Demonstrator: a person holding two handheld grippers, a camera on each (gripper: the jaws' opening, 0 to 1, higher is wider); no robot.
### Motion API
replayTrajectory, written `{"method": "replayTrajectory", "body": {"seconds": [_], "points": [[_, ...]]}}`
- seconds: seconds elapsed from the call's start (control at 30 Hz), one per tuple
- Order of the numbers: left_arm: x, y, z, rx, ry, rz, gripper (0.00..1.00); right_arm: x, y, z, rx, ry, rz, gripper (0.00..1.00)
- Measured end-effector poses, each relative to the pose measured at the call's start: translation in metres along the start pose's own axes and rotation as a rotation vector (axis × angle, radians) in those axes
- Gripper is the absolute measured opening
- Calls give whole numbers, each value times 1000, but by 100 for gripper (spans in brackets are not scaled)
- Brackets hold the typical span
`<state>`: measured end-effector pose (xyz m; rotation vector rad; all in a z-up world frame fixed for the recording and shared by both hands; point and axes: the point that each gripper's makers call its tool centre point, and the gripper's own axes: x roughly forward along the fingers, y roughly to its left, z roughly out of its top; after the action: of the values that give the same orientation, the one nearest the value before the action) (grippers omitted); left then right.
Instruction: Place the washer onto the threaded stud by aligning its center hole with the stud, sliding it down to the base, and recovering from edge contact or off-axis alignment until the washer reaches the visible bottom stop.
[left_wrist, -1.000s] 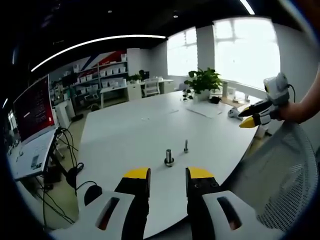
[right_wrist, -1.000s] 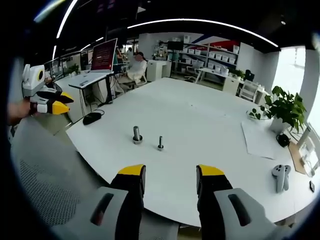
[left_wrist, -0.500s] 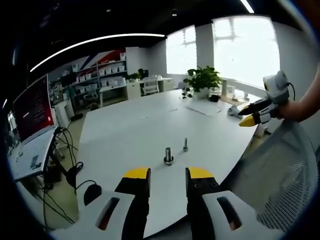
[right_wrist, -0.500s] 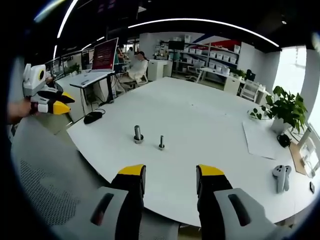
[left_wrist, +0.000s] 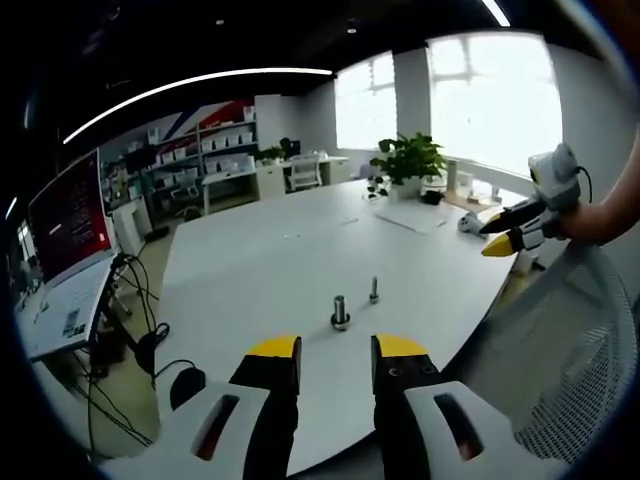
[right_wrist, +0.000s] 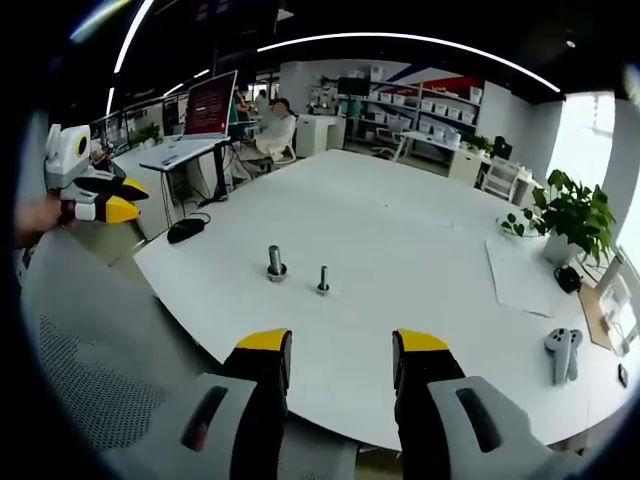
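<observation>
Two small metal studs stand upright near the front of the white round table (left_wrist: 250, 270). The thicker stud (left_wrist: 340, 312) (right_wrist: 275, 263) has a wider ring at its foot. The thinner stud (left_wrist: 373, 291) (right_wrist: 323, 280) stands beside it. My left gripper (left_wrist: 337, 350) hovers short of the table edge, open, with nothing between its yellow-tipped jaws. My right gripper (right_wrist: 342, 345) is also open and holds nothing, well back from the studs. Each gripper shows at the side of the other's view, held in a hand: the right gripper (left_wrist: 510, 236) and the left gripper (right_wrist: 98, 203).
A grey mesh chair back (left_wrist: 570, 340) (right_wrist: 90, 370) sits between the grippers and the table. On the table's far side lie a paper sheet (right_wrist: 520, 275), a white controller (right_wrist: 560, 350) and a potted plant (right_wrist: 570, 215). A black mouse (right_wrist: 185, 232) and a monitor (left_wrist: 65, 215) are on a side desk.
</observation>
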<state>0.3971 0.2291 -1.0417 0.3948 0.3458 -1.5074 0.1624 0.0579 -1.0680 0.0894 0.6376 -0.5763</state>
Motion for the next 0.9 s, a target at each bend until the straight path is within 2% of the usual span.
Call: {"method": "replayTrajectory", "body": {"seconds": [0.23, 0.43, 0.73, 0.9], "points": [[-3, 1, 0, -2, 0, 12, 26, -1, 3, -1, -4, 11, 8, 43], [0, -1, -3, 2, 18, 2, 26, -1, 2, 3, 2, -5, -1, 43], [1, -4, -5, 10, 36, -16, 26, -7, -5, 13, 28, -72, -34, 43], [3, -7, -5, 8, 42, -35, 26, -6, -5, 14, 39, -71, -31, 43]]}}
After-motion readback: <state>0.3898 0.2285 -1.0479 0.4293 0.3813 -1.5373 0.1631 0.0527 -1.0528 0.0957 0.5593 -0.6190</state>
